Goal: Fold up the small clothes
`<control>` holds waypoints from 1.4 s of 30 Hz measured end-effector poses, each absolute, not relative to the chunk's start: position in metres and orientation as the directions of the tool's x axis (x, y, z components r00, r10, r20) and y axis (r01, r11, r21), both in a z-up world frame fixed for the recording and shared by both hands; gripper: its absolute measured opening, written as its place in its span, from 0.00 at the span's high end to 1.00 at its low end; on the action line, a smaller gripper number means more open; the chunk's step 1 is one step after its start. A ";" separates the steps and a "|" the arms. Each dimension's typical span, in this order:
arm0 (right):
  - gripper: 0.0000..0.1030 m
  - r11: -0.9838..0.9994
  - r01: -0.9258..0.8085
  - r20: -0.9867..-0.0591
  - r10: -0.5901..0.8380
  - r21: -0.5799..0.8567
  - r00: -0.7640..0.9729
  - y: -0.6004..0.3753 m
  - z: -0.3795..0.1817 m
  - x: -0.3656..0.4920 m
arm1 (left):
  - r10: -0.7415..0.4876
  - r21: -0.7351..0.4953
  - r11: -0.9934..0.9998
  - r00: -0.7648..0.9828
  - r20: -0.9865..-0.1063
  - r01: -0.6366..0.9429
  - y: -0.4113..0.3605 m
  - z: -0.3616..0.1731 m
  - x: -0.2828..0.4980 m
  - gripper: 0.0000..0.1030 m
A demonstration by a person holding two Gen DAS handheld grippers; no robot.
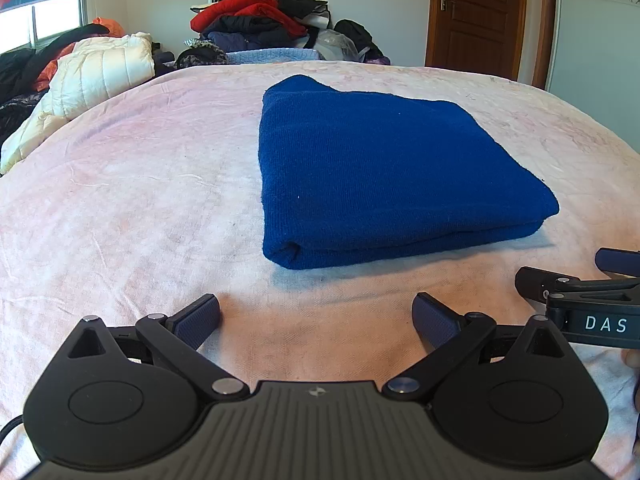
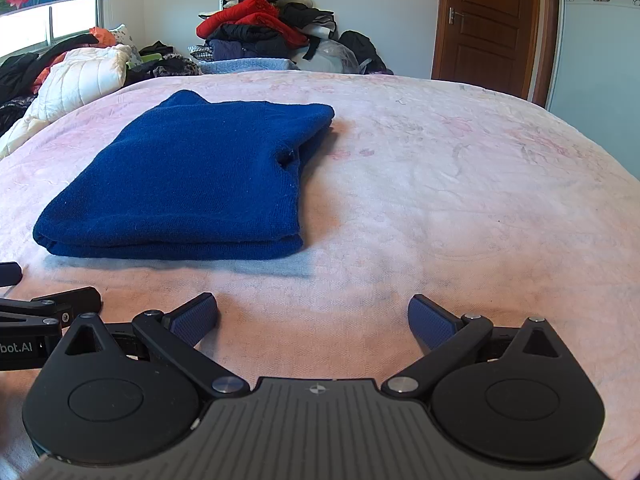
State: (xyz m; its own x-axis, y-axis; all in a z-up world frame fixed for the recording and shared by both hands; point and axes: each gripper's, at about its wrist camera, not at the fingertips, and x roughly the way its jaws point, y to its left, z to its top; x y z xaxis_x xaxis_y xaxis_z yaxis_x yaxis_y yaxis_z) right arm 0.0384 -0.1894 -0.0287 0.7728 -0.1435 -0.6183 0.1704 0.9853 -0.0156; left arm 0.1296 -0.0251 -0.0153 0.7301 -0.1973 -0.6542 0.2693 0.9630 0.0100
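A: What is seen on the bed?

B: A blue sweater (image 1: 396, 172) is seen, folded into a flat, thick square. It is laid on the pink bed cover (image 1: 140, 208), near the middle of the bed. Its layers can be seen stacked along the near edge.

A: Is the sweater being held?

B: No. It is not touched by anything. The left gripper (image 1: 316, 318) is kept just in front of it, low over the cover. Its blue pads (image 1: 200, 316) are spread wide apart, and nothing is found between them.

A: And the other one?

B: The right gripper (image 2: 313, 318) is also kept low over the cover, with the sweater (image 2: 188, 184) seen ahead and to the left. Its pads (image 2: 434, 322) are spread wide too, with only bare cover between them. The two grippers are placed side by side, close together.

A: What is seen farther back?

B: A big pile of clothes (image 1: 256, 20) is stacked by the far wall. A white puffy coat (image 1: 96, 72) is laid at the left. A brown door (image 1: 478, 16) is seen at the right, and it is shut.
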 end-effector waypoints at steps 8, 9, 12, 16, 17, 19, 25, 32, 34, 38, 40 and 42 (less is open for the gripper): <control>0.00 0.985 0.170 -0.618 -0.144 -0.016 0.773 -0.189 -0.029 0.039 | -0.198 0.010 0.963 0.730 -0.654 0.270 -0.025 -0.015 0.130 0.00; 0.00 0.985 0.170 -0.618 -0.144 -0.016 0.773 -0.189 -0.029 0.038 | -0.197 0.010 0.963 0.730 -0.654 0.270 -0.025 -0.015 0.130 0.00; 0.00 0.985 0.170 -0.618 -0.144 -0.016 0.773 -0.189 -0.029 0.038 | -0.198 0.010 0.963 0.730 -0.654 0.270 -0.025 -0.015 0.130 0.00; 0.00 0.985 0.170 -0.618 -0.144 -0.016 0.773 -0.188 -0.029 0.038 | -0.198 0.010 0.963 0.730 -0.654 0.270 -0.025 -0.015 0.130 0.00; 0.00 0.985 0.170 -0.618 -0.144 -0.016 0.773 -0.189 -0.029 0.038 | -0.197 0.010 0.963 0.730 -0.655 0.270 -0.025 -0.015 0.129 0.00; 0.00 0.985 0.170 -0.618 -0.144 -0.016 0.773 -0.188 -0.029 0.038 | -0.197 0.010 0.963 0.730 -0.655 0.270 -0.025 -0.015 0.130 0.00; 0.00 0.985 0.170 -0.618 -0.143 -0.015 0.773 -0.188 -0.029 0.038 | -0.198 0.010 0.963 0.729 -0.655 0.270 -0.025 -0.015 0.130 0.00; 0.00 0.985 0.171 -0.618 -0.144 -0.015 0.773 -0.188 -0.029 0.038 | -0.197 0.010 0.963 0.727 -0.658 0.270 -0.023 -0.015 0.125 0.00; 0.00 0.985 0.171 -0.618 -0.143 -0.015 0.773 -0.188 -0.029 0.038 | -0.193 0.014 0.963 0.727 -0.659 0.268 -0.023 -0.014 0.121 0.00; 0.00 0.985 0.170 -0.618 -0.143 -0.014 0.773 -0.188 -0.029 0.038 | -0.187 0.015 0.965 0.727 -0.661 0.261 -0.025 -0.013 0.120 0.00; 0.00 0.985 0.170 -0.618 -0.143 -0.015 0.773 -0.188 -0.029 0.038 | -0.185 0.015 0.966 0.726 -0.662 0.260 -0.026 -0.012 0.121 0.00; 0.00 0.985 0.171 -0.618 -0.143 -0.015 0.773 -0.188 -0.029 0.038 | -0.183 0.016 0.966 0.726 -0.663 0.258 -0.027 -0.012 0.121 0.00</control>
